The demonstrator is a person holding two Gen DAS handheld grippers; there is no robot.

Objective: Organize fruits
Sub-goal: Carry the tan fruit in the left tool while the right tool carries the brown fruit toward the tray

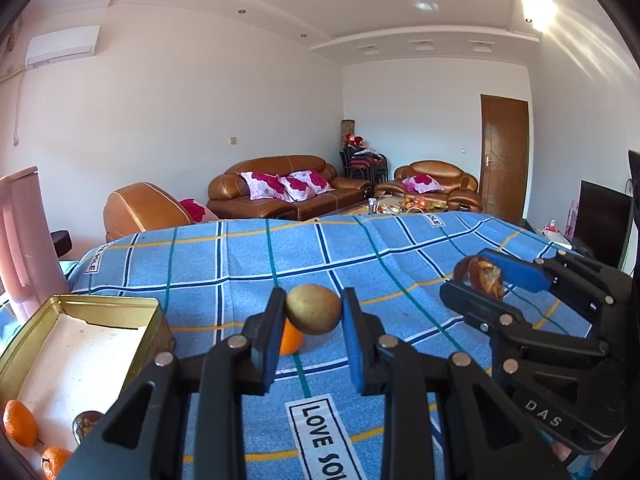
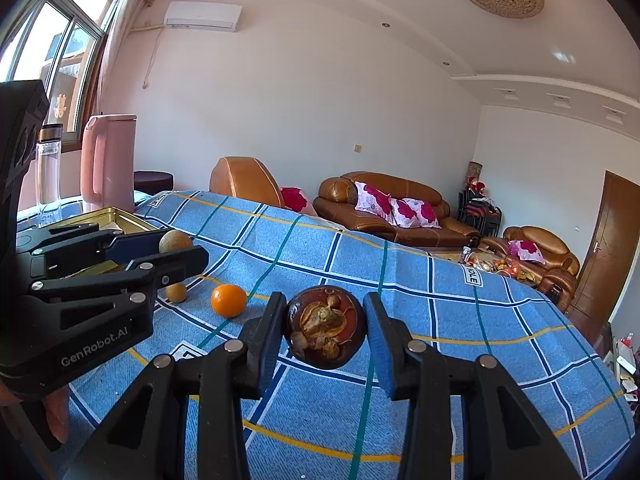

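My left gripper (image 1: pixel 313 309) is shut on a small tan round fruit (image 1: pixel 313 309), held above the blue checked cloth (image 1: pixel 248 264). In the right wrist view that same gripper (image 2: pixel 176 246) and fruit (image 2: pixel 175 241) show at the left. My right gripper (image 2: pixel 325 328) is shut on a dark brown mangosteen (image 2: pixel 325 328), also lifted off the cloth; it appears at the right of the left wrist view (image 1: pixel 480 278). An orange (image 2: pixel 228 300) and another tan fruit (image 2: pixel 176 292) lie on the cloth. A gold tin (image 1: pixel 86 344) at the left holds two oranges (image 1: pixel 19 423) and a dark fruit (image 1: pixel 86 424).
A pink jug (image 2: pixel 108 162) and a clear bottle (image 2: pixel 49 168) stand beyond the tin at the table's far left. Brown leather sofas (image 1: pixel 280 188) and a door (image 1: pixel 505 156) lie past the table's far edge. A person's fingers (image 2: pixel 56 412) hold the left gripper.
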